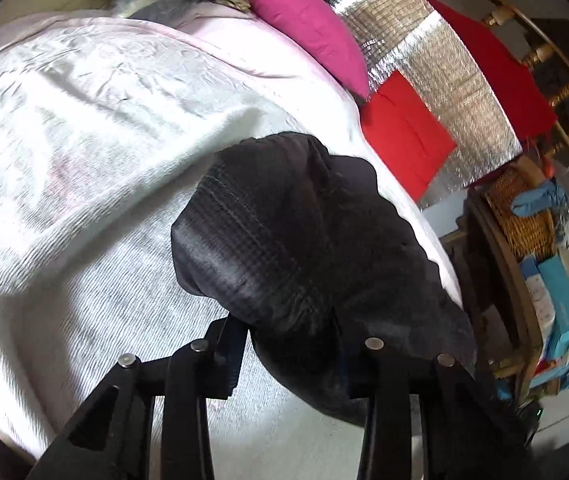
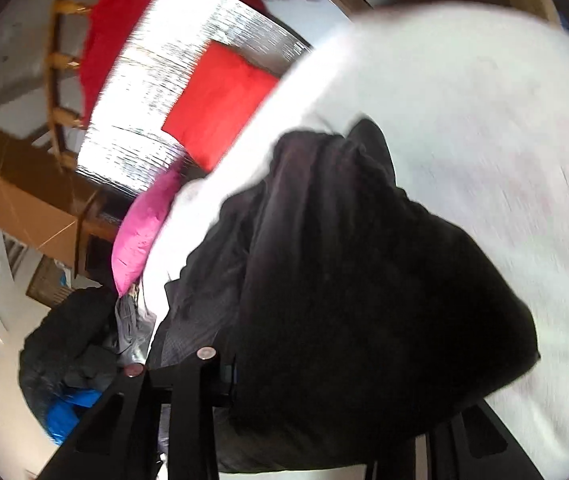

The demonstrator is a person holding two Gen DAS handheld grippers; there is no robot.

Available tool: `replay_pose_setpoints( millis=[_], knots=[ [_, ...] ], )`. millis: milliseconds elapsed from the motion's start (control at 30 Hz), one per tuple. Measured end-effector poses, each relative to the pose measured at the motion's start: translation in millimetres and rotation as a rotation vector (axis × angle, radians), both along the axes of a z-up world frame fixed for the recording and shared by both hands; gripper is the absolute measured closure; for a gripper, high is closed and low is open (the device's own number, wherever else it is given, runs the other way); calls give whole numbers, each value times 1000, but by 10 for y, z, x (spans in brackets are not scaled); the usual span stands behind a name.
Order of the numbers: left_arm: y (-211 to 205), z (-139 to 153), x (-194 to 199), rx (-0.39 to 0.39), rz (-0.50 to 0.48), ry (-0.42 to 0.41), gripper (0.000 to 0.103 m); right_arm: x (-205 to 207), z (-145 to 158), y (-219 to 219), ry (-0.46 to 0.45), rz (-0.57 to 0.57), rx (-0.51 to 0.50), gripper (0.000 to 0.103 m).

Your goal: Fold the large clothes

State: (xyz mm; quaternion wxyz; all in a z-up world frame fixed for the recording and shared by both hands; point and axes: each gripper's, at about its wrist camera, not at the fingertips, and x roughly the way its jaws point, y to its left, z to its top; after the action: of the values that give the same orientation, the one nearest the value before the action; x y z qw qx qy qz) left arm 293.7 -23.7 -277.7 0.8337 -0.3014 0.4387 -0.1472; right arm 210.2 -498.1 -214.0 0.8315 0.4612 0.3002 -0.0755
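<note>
A dark, thick garment (image 1: 304, 220) lies bunched on the white bedcover (image 1: 84, 140) near the bed's right edge. In the left wrist view, my left gripper (image 1: 290, 356) is shut on a thick fold of it, and the cloth fills the gap between the fingers. The right wrist view is blurred. There the same black garment (image 2: 344, 260) hangs bundled over my right gripper (image 2: 324, 388). It hides the right finger, and only the left finger (image 2: 224, 372) shows, pressed against the cloth. The white bedcover (image 2: 484, 120) lies behind the garment.
A magenta pillow (image 1: 308, 24) and a red pillow (image 1: 408, 136) lean on a silver foil panel (image 1: 436, 92) at the bed's far side. A wooden shelf with a wicker basket (image 1: 524, 216) and boxes stands to the right. Dark clothes (image 2: 72, 340) lie piled beside the bed.
</note>
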Motion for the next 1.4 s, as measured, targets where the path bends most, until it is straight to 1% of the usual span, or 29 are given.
replay_pose_setpoints(
  millis=[67,100,133,167,200,233,267,333,367,400,467,533,567,633,700,767,833,900,967,1033,1133,1200,1267,1333,1400],
  knots=[
    [16,-118,-10,19,0,53,58,73,-92,-61,38,3,23,65],
    [23,-159,-23,29,-3,70,52,89,-219,-98,81,7,55,62],
    [38,-173,-35,36,-11,86,48,75,-282,-116,97,9,76,57],
    [59,-169,-67,36,-24,96,48,39,-344,-147,116,7,127,53],
    [87,-139,-95,40,-47,108,44,18,-347,-152,125,8,163,46],
    [135,-95,-128,50,-76,123,41,-26,-326,-178,140,24,191,45],
    [185,-63,-157,54,-97,132,39,-82,-262,-213,149,50,190,45],
    [348,57,-281,60,-161,147,39,-191,-122,-226,156,96,133,42],
    [433,138,-345,70,-187,135,39,-238,-30,-236,169,135,89,42],
    [518,267,-392,89,-205,98,38,-297,83,-266,185,185,35,42],
    [686,541,-397,138,-187,14,33,-431,266,-391,194,223,-58,42],
    [835,751,-312,142,-158,-48,25,-486,393,-546,178,220,-121,29],
    [875,812,-246,139,-148,-64,23,-466,434,-609,169,200,-143,18],
    [882,862,-9,139,-132,-53,20,-460,455,-736,149,169,-160,18],
    [824,777,228,88,-167,-21,18,-303,414,-838,120,170,-119,18],
    [781,603,448,77,-169,48,18,-128,330,-911,126,181,-86,18],
    [624,453,617,69,-180,88,18,95,186,-966,159,186,-52,18],
    [556,323,729,71,-178,120,18,262,49,-1001,198,192,-38,18],
    [435,218,803,60,-188,126,18,352,-110,-1072,216,199,11,18],
    [333,102,901,47,-219,148,18,435,-219,-1107,213,221,77,18],
    [229,-50,989,45,-281,216,18,540,-375,-1146,203,274,160,18],
    [160,-104,1068,49,-310,229,18,612,-418,-1141,186,299,174,17],
    [128,-174,1128,34,-334,253,18,683,-447,-1133,161,318,194,17],
    [101,-199,1163,9,-357,250,18,777,-514,-1076,150,350,234,17],
    [94,-204,1173,-47,-380,245,18,867,-532,-1000,147,385,230,17]
  ],
)
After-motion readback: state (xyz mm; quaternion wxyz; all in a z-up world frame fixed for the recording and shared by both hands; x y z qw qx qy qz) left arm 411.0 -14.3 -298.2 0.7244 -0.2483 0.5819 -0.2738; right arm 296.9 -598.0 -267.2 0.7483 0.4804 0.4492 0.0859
